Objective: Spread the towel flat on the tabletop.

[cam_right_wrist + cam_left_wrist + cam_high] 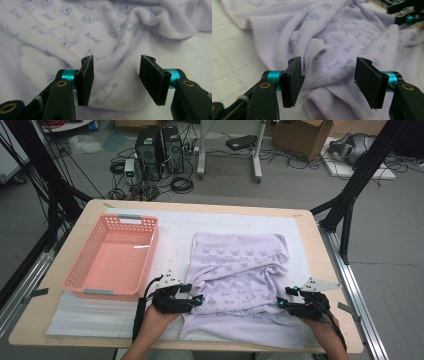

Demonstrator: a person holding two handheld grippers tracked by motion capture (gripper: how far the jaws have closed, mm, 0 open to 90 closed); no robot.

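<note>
On the wooden worktop (pixel 320 250), the pink plastic lattice basket (pixel 113 257) sits left of the rumpled lilac printed fleece blanket (pixel 239 275), just beside it.

Left gripper (pixel 328 80) jaws apart, nothing pinched; lilac printed towel (pixel 342 37) lies rumpled between and beyond them, a folded hem edge just beside the left jaw. White mat (pixel 229 50) at 9 o'clock. Other gripper (pixel 404 12) at 1 o'clock.

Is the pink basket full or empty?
Empty. In the high view the basket shows its bare pink floor, with nothing lying inside. The towel lies beside it on the table, not in it.
</note>
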